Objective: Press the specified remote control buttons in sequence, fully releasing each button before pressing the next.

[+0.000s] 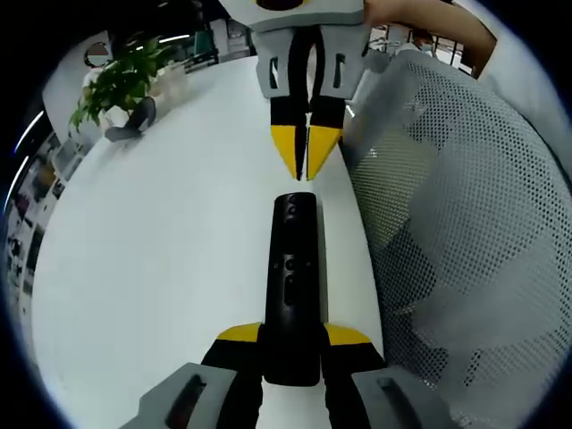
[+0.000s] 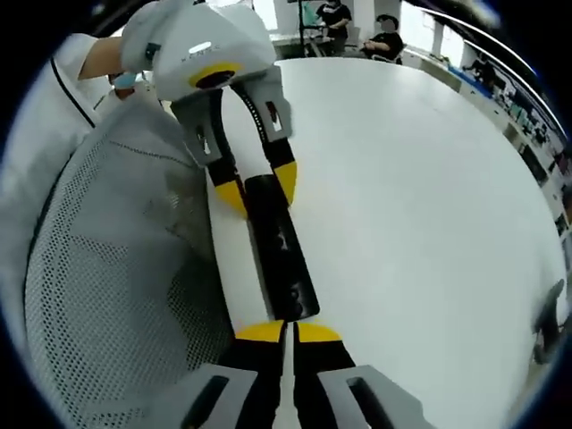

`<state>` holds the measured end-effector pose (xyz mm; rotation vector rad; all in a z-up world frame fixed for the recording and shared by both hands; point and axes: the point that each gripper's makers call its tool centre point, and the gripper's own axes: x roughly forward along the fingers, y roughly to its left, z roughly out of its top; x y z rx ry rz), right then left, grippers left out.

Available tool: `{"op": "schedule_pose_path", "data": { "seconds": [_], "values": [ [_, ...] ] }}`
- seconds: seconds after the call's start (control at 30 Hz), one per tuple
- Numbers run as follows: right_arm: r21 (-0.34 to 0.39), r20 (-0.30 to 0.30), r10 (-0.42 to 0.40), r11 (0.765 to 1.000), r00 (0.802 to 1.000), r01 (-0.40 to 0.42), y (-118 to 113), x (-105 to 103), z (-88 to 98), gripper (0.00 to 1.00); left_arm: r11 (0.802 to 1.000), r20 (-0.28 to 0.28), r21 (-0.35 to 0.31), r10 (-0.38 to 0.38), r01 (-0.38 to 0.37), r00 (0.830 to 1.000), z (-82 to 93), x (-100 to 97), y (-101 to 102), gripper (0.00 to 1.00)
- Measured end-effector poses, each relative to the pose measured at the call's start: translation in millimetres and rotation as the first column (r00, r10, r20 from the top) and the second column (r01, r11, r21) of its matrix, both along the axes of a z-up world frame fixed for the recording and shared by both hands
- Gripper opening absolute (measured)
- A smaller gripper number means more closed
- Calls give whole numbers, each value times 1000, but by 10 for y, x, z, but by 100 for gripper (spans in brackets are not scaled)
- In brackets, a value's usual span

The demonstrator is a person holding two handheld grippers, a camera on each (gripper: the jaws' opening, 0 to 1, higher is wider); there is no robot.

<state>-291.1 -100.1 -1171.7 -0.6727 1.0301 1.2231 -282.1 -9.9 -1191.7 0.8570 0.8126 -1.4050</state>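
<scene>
A black remote control (image 1: 293, 286) is held lengthwise over the white table (image 1: 161, 250), its near end clamped between the yellow-tipped jaws of the left gripper (image 1: 290, 340). The right gripper (image 1: 307, 147) is seen opposite with its jaws pressed together, tips pointing at the remote's far end but just apart from it. In the right gripper view the right gripper (image 2: 288, 332) is closed on nothing beside the remote (image 2: 281, 259), and a mesh chair back (image 2: 116, 268) is seen alongside the table edge.
</scene>
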Motion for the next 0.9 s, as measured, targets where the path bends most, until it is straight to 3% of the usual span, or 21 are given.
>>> {"op": "schedule_pose_path", "data": {
  "seconds": [0.43, 0.5, 0.73, 0.83, 0.9],
  "values": [
    [-29, 14, 53, 998, 999, -52, 73, 82, -63, 0, 998, -9, -10, 62, -62, 998, 0, 11, 7, 24],
    [-66, 24, 68, 996, 997, -67, 38, 106, -104, 0, 998, -13, -17, 64, -64, 998, 0, 13, 8, 24],
    [-49, 38, 73, 996, 997, -71, 30, 93, -105, 0, 997, -19, -41, 63, -63, 998, 1, 18, 5, 24],
    [-56, 100, 93, 995, 991, -88, 50, 93, -109, 0, 997, -30, -63, 52, -54, 998, 4, 14, 16, 25],
    [-63, 181, 168, 985, 969, -159, 96, 90, -108, 0, 995, -53, -83, 44, -48, 998, 11, 0, 18, 27]
  ]
}}
